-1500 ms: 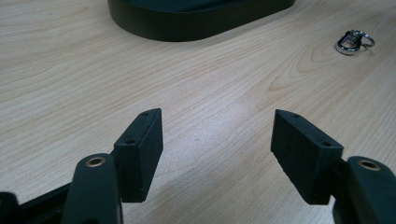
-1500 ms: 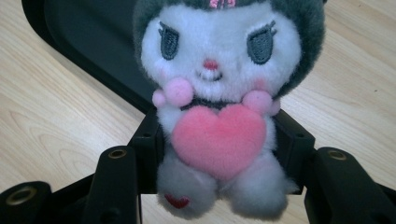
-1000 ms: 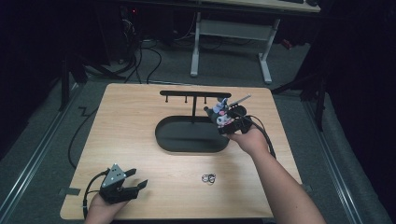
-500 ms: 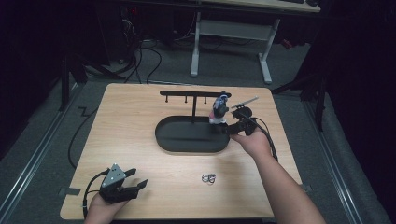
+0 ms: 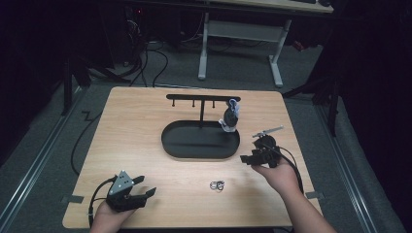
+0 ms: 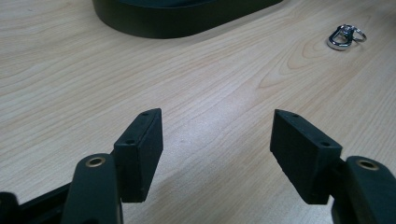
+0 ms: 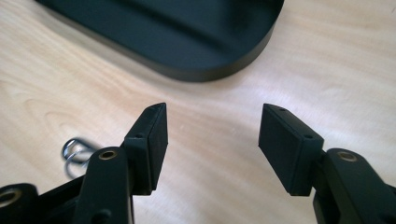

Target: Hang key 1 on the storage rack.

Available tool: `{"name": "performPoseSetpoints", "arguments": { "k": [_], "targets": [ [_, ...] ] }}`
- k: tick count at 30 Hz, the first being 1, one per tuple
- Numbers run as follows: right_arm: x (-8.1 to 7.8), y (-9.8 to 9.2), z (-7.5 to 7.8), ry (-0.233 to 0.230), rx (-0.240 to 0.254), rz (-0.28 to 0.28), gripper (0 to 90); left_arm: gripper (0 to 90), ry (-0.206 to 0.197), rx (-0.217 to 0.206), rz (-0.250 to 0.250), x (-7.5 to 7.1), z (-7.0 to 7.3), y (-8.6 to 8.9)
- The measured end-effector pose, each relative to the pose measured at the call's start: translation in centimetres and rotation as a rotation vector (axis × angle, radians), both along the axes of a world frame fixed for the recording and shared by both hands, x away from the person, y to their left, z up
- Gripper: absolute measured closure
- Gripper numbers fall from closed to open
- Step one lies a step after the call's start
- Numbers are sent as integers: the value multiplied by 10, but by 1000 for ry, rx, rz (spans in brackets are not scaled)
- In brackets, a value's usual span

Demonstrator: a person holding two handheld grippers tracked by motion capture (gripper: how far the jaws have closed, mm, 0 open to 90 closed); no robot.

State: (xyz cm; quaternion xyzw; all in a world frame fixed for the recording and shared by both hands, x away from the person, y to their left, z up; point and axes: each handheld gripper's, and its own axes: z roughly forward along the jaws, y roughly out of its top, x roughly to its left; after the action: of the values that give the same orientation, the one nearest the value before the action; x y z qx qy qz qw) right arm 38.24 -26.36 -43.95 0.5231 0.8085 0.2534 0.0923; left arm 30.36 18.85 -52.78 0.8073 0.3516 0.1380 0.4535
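— Where are your two grippers right now?

— Your left gripper sits near the front left corner of the table, jaws spread wide with nothing between them. In the left gripper view it looks along bare wood toward the black oval tray. Your right gripper hangs just off the tray's right end, toward the right edge of the table, jaws also wide and empty.

— And the small things?

— A metal clasp with rings lies on the wood near the front edge, between your two hands, well apart from both grippers. The right gripper view catches it low at the left; the left gripper view has it at the upper right.

— What about the stand?

— A black hanger rack rises from the tray. A small keychain bundle hangs from its right end, over the tray's right part. You can't tell what the bundle is made of.
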Motion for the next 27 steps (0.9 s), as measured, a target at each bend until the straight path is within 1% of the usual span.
{"name": "performPoseSetpoints", "arguments": {
  "k": [1, 2, 5, 6, 8, 9, 10, 11, 12, 13, 17, 18, 19, 20, 21, 22, 23, 24, 25, 26, 27],
  "targets": [
    [-5, -1, -2, -8, 7, 3, 430, 353, 2, 1, 1, 0, 0, 0],
    [-17, -3, -9, -28, 17, 8, 430, 354, 5, 0, 3, 0, -1, -1],
    [-35, -6, -22, -60, 37, 11, 432, 356, 12, 4, 2, 0, -1, -1],
    [-39, -7, -26, -66, 48, 9, 435, 356, 16, 9, 0, 0, -1, -1],
    [-51, -8, -36, -97, 59, 9, 432, 358, 12, 9, 3, -1, -1, -2],
    [-51, -8, -36, -97, 59, 9, 432, 358, 12, 9, 3, -1, -1, -2],
    [-55, -9, -40, -107, 62, 5, 433, 358, 9, 7, 3, -1, -1, -3],
    [-66, -9, -50, -123, 84, -5, 421, 358, 9, 9, 2, -1, -1, -3],
    [-66, -9, -50, -123, 84, -5, 421, 358, 9, 9, 2, -1, -1, -3],
    [-75, -7, -56, -134, 89, 5, 429, 358, 7, 12, -2, -2, -1, -4],
    [-94, 0, -65, -178, 130, 8, 431, 358, 9, 13, -6, -2, -1, -5],
    [-94, 0, -65, -178, 130, 8, 431, 358, 9, 13, -6, -2, -1, -5],
    [-100, 7, -65, -182, 160, 35, 439, 358, 9, 17, -12, -1, -1, -7],
    [-100, 7, -65, -182, 160, 35, 439, 358, 9, 17, -12, -1, -1, -7],
    [-103, 18, -67, -210, 140, 75, 470, 358, 10, 22, -17, -1, -2, -8],
    [-102, 21, -69, -213, 143, 86, 478, 357, 10, 22, -16, -1, -2, -8],
    [-101, 26, -71, -192, 162, 91, 478, 358, 11, 21, -16, 0, -2, -8],
    [-101, 26, -71, -192, 162, 91, 478, 358, 11, 21, -16, 0, -2, -8],
    [-98, 36, -74, -183, 182, 110, 483, 358, 12, 21, -14, 0, -2, -7],
    [-96, 42, -75, -189, 190, 127, 480, 358, 12, 22, -13, -1, -2, -7],
    [-94, 48, -75, -189, 186, 140, 470, 357, 13, 24, -11, -1, -2, -6]
  ]
}}
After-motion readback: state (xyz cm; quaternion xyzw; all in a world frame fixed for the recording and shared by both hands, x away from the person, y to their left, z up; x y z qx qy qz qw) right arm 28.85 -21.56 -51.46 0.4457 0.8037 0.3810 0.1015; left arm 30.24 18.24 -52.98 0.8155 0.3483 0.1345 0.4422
